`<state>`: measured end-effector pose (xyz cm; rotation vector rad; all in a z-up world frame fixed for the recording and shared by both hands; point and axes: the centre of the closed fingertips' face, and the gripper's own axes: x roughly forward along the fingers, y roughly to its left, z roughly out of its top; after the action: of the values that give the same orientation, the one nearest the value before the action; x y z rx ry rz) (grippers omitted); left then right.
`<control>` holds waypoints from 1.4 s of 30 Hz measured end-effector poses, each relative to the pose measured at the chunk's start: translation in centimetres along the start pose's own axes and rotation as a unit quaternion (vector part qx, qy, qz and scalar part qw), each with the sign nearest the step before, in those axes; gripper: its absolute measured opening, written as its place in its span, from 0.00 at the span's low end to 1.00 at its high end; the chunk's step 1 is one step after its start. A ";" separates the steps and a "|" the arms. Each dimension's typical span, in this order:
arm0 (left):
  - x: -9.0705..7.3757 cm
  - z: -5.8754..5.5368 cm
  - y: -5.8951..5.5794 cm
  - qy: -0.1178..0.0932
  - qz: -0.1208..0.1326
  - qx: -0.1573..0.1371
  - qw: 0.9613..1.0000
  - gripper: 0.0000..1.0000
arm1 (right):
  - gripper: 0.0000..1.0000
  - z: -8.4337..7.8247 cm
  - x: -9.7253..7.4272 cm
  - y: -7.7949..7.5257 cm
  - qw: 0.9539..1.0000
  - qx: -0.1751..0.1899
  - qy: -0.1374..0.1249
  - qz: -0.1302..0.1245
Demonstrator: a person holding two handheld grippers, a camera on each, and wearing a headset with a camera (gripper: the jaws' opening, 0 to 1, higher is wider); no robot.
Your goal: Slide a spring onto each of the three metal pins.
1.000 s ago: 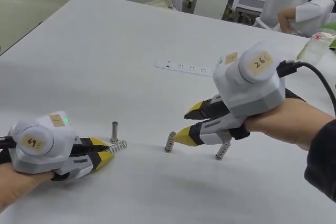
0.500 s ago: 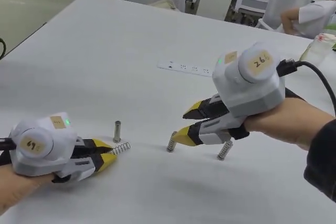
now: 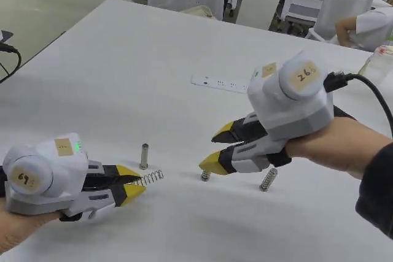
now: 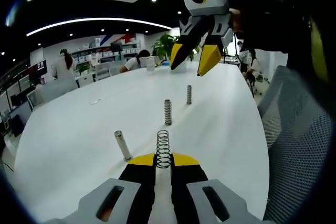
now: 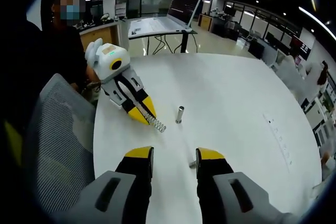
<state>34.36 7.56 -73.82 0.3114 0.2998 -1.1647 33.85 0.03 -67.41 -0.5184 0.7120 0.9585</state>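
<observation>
Nearest me, just short of the bare pin (image 3: pixel 144 156), my left claw (image 3: pixel 138 184) is clamped on the last spring (image 3: pixel 150 178). The spring lies nearly flat, with its free end aimed past the pin and close beside it but not on it. In the left gripper view the coil (image 4: pixel 163 149) sticks straight out from the shut jaws, with the pin (image 4: pixel 123 145) just off to one side.

To the right of the bare pin, the first sprung pin (image 3: pixel 206 176) stands upright on the bench (image 3: pixel 123 59). My right claw (image 3: pixel 212 150) hovers over it, jaws apart and holding nothing. Further right of it is the second sprung pin (image 3: pixel 268 179), also upright.

My read is two of three done. What's left is to tip the held spring upright, line it up over the bare pin and slide it down.

Beyond the bare pin a power strip (image 3: pixel 219 83) lies flat on the bench, well apart from the work. Far off to the right of it, at the bench edge, sits a clear container (image 3: pixel 374 62). I can't tell what is inside it, if anything, and no springs or pins sit in any holder.
</observation>
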 end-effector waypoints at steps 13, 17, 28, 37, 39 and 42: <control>-1.4 3.3 -2.7 -0.027 -0.031 0.048 0.998 0.03 | 0.30 0.6 0.6 2.5 0.999 -0.019 0.001 0.031; -1.7 4.1 -3.2 -0.033 -0.036 0.059 0.997 0.03 | 0.30 0.5 0.9 3.3 0.999 -0.026 0.003 0.042; -2.2 5.5 -4.0 -0.046 -0.044 0.078 0.995 0.03 | 0.27 0.7 1.6 4.8 0.997 -0.041 0.006 0.065; -2.4 6.1 -4.6 -0.053 -0.052 0.091 0.993 0.03 | 0.25 1.0 1.9 5.6 0.996 -0.048 0.002 0.078; -2.5 6.3 -4.7 -0.055 -0.053 0.093 0.993 0.03 | 0.23 1.0 1.9 5.8 0.996 -0.049 0.002 0.081; -2.5 6.4 -4.7 -0.056 -0.053 0.095 0.992 0.03 | 0.21 1.2 1.9 5.9 0.995 -0.049 -0.001 0.084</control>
<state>29.51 5.47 -67.39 0.3987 0.1072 -1.3140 29.81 4.74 -68.56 -0.5494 0.7172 1.1552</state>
